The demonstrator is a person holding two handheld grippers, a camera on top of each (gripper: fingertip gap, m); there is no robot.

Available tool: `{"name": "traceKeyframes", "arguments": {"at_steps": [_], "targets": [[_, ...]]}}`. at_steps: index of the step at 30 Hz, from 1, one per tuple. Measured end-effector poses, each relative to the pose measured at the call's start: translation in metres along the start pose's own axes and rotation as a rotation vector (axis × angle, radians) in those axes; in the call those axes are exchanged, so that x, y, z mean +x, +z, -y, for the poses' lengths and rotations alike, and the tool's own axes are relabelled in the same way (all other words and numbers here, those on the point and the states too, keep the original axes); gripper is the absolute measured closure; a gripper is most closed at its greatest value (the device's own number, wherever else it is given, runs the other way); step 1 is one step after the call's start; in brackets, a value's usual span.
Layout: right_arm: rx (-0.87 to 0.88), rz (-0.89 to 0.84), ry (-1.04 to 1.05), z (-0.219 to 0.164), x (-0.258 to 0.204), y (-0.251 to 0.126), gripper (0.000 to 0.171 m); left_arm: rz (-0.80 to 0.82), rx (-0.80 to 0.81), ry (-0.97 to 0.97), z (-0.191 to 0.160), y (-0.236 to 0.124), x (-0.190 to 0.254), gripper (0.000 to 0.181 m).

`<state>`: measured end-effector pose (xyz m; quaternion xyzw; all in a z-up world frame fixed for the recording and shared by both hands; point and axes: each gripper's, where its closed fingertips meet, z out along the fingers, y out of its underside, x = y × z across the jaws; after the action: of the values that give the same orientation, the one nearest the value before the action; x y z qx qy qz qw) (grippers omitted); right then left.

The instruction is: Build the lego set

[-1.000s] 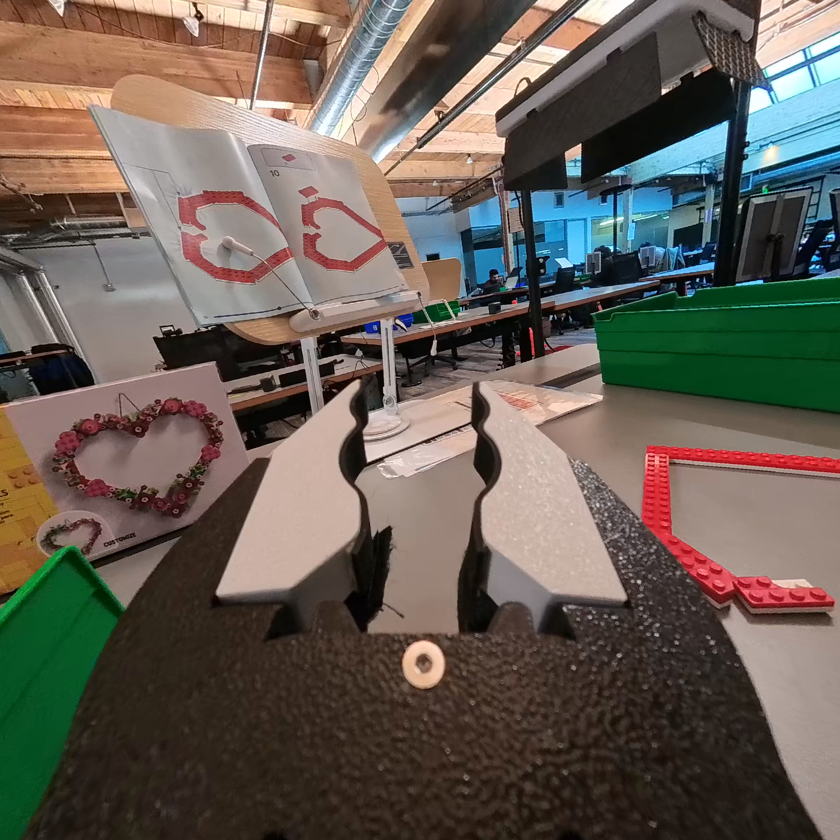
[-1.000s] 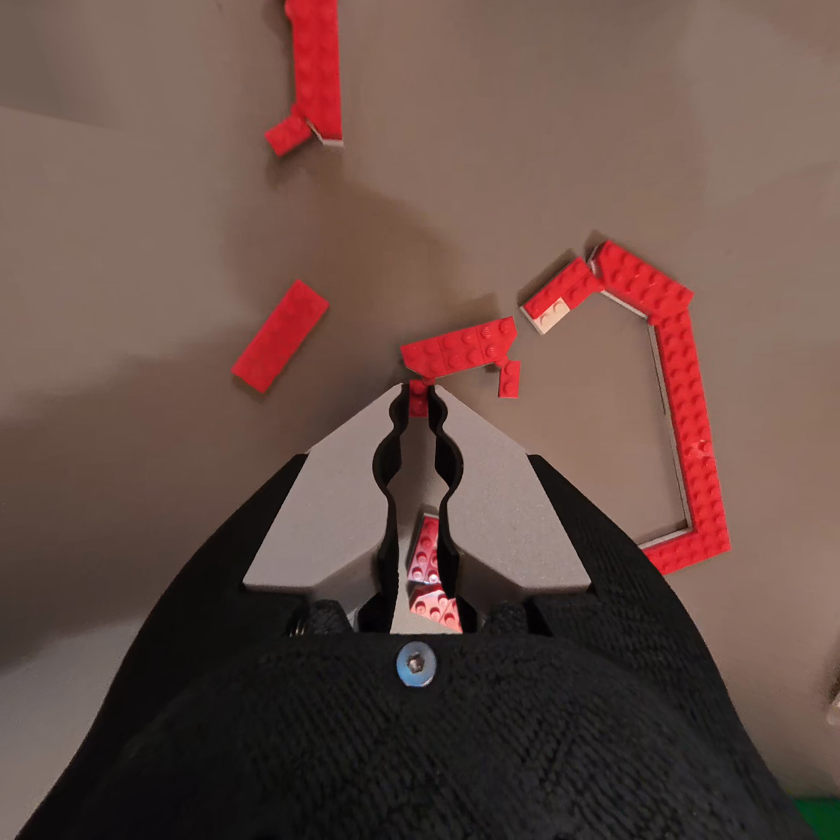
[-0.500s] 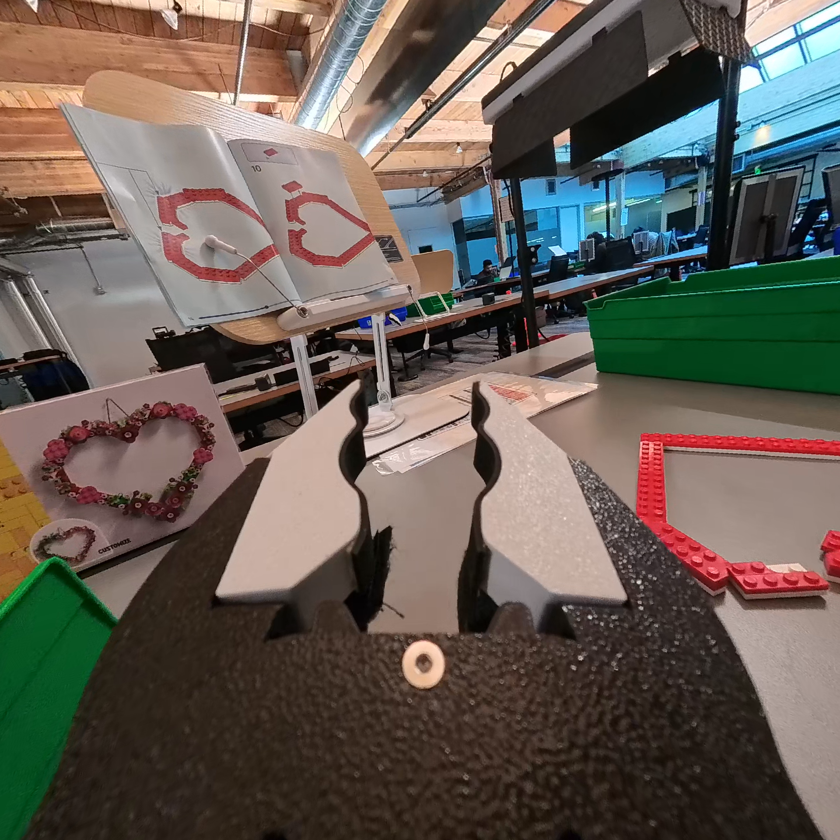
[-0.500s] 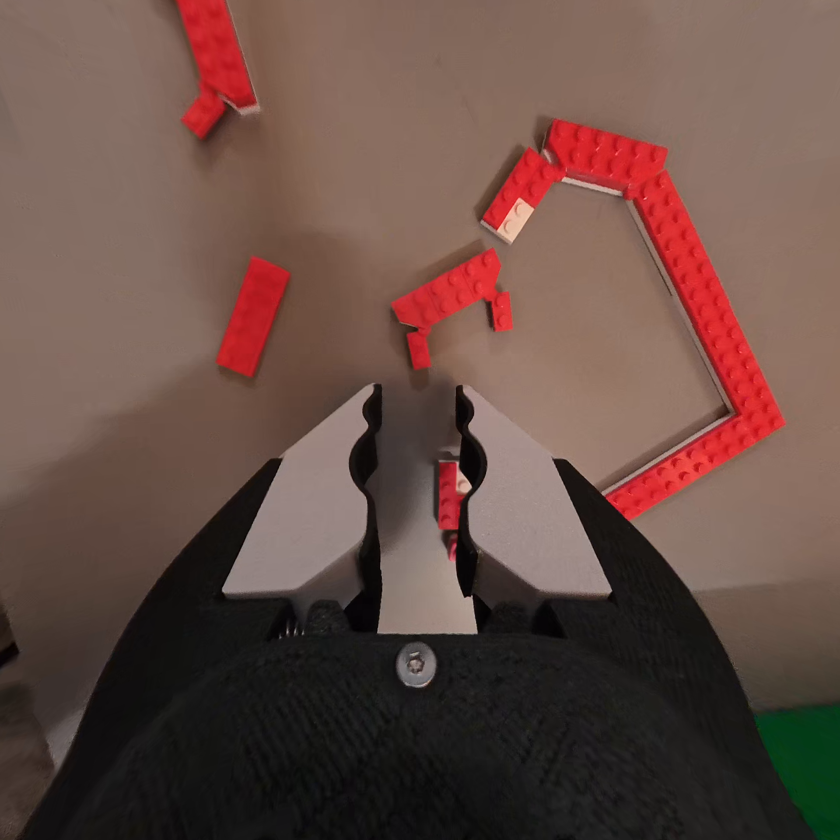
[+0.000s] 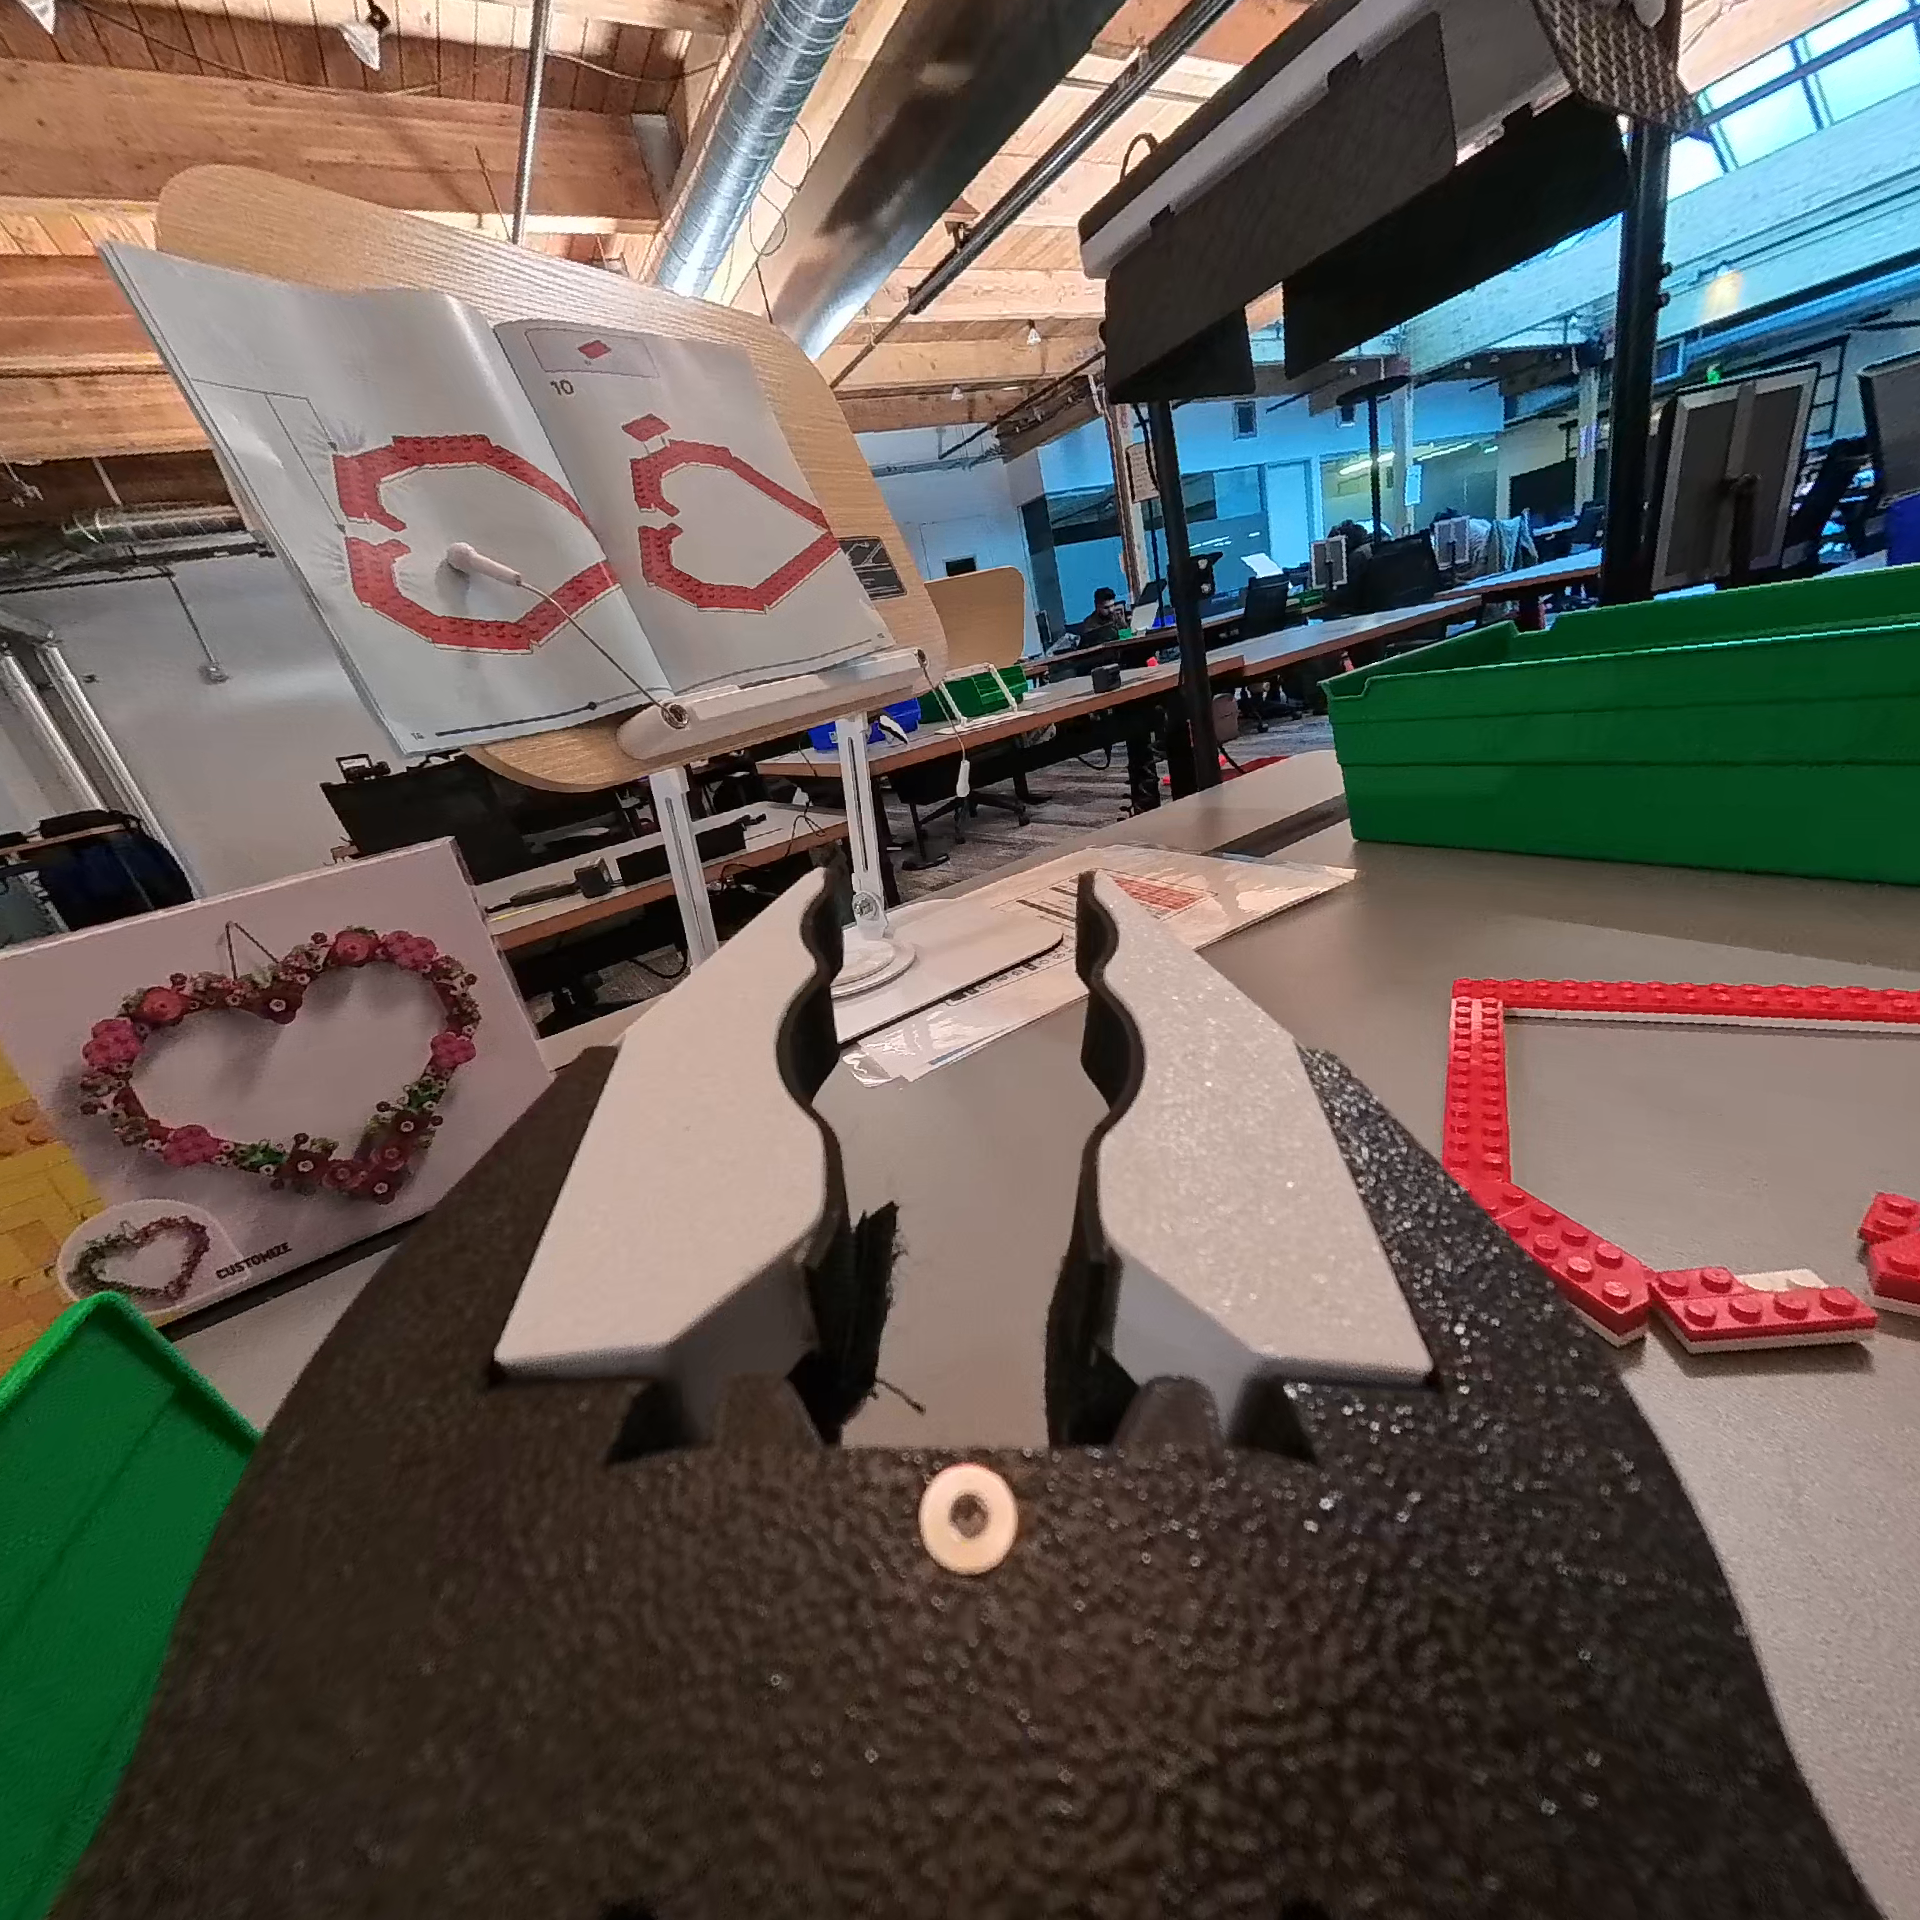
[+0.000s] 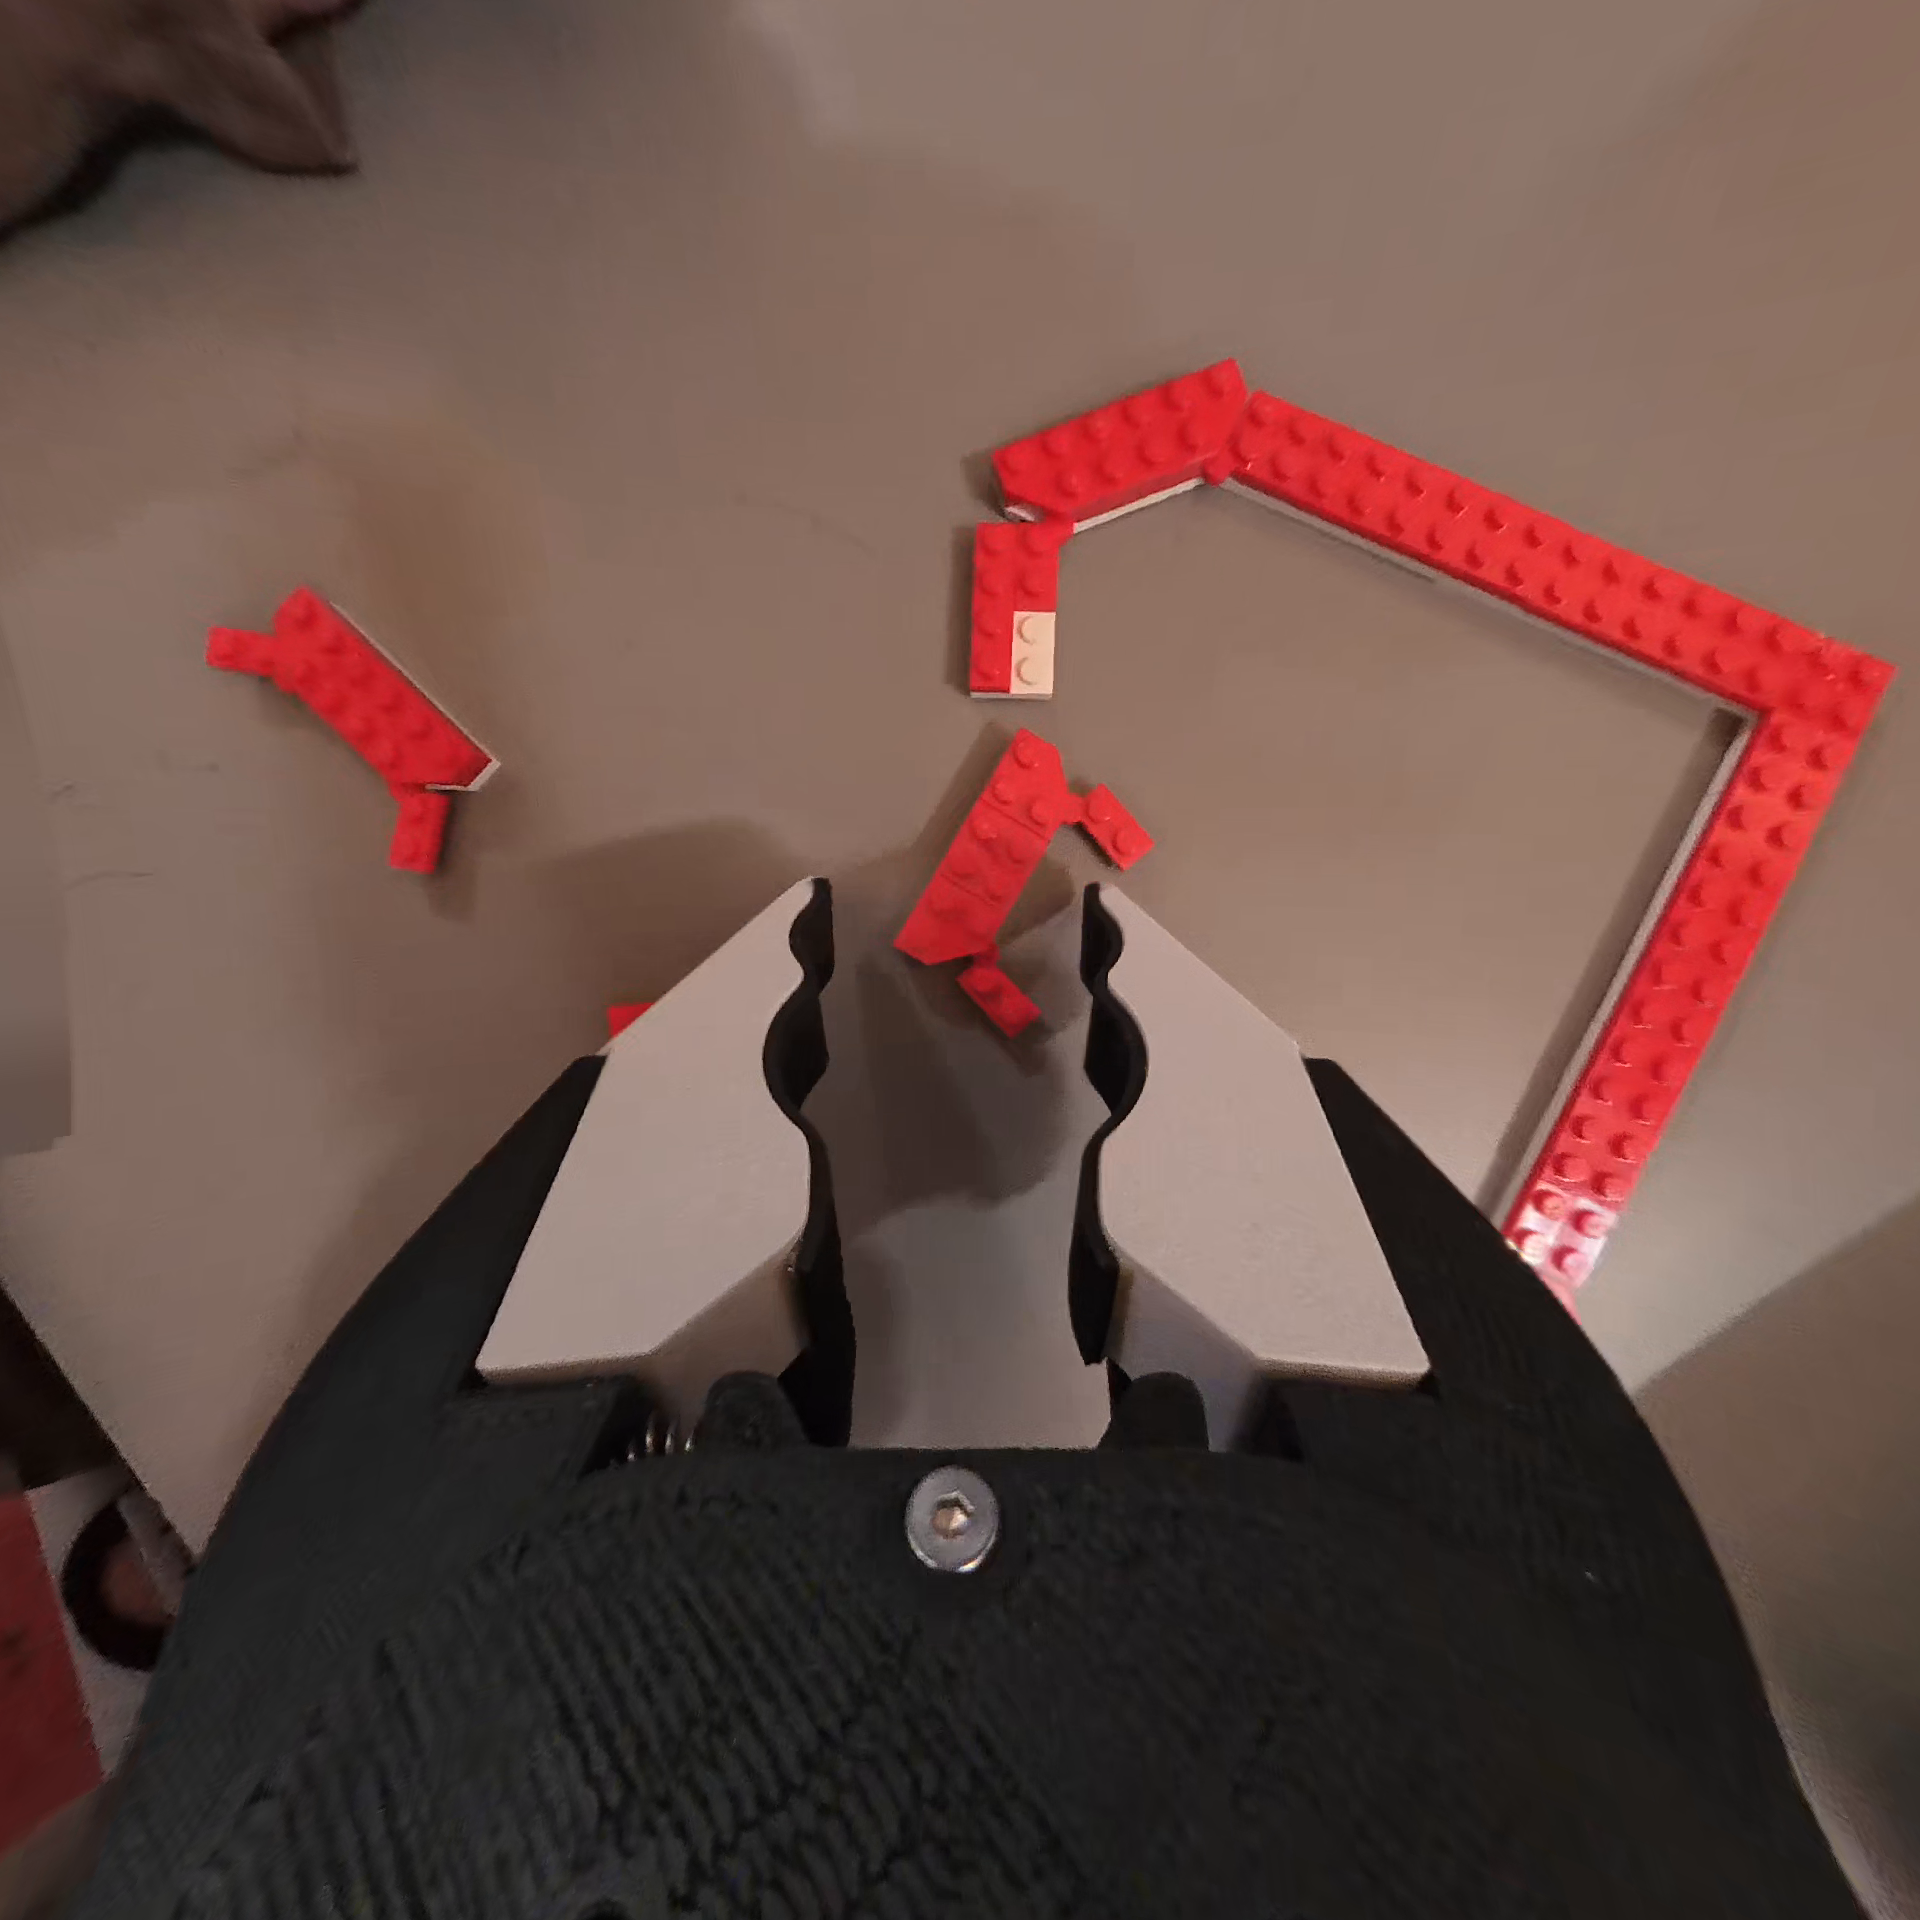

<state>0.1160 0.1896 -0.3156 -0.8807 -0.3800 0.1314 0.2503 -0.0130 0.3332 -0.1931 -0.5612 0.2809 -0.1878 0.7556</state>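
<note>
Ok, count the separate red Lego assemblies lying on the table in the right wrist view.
4, perhaps more. The long angled frame on the right; a short strip with a tan plate beside its upper end; an angled strip just ahead of the fingertips; another far left. A red sliver peeks behind the left finger.

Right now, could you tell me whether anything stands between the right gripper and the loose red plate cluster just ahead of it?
Nothing visible does: the open right gripper faces the red plate cluster across bare table.
</note>
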Motion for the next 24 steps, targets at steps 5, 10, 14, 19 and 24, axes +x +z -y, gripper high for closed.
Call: {"name": "traceKeyframes", "arguments": {"at_steps": [5, 10, 14, 19, 24], "targets": [[-0.014, -0.003, -0.020, -0.001, -0.002, 0.007, 0.134, -0.001, 0.001, 0.001, 0.000, 0.000, 0.000, 0.138], [-0.039, -0.045, -0.217, -0.001, 0.001, 0.006, 0.156, -0.066, 0.027, 0.040, 0.006, 0.000, 0.013, 0.135], [-0.019, -0.047, -0.592, 0.002, -0.002, -0.008, 0.156, -0.528, 0.071, 0.075, 0.022, -0.013, 0.086, 0.130], [0.056, 0.016, -0.982, 0.007, -0.027, -0.027, 0.157, -1.040, -0.112, -0.003, 0.008, -0.051, 0.161, 0.120], [0.089, 0.014, -1.069, 0.014, -0.032, -0.040, 0.157, -1.262, -0.251, 0.010, -0.003, -0.081, 0.200, 0.112]]}}
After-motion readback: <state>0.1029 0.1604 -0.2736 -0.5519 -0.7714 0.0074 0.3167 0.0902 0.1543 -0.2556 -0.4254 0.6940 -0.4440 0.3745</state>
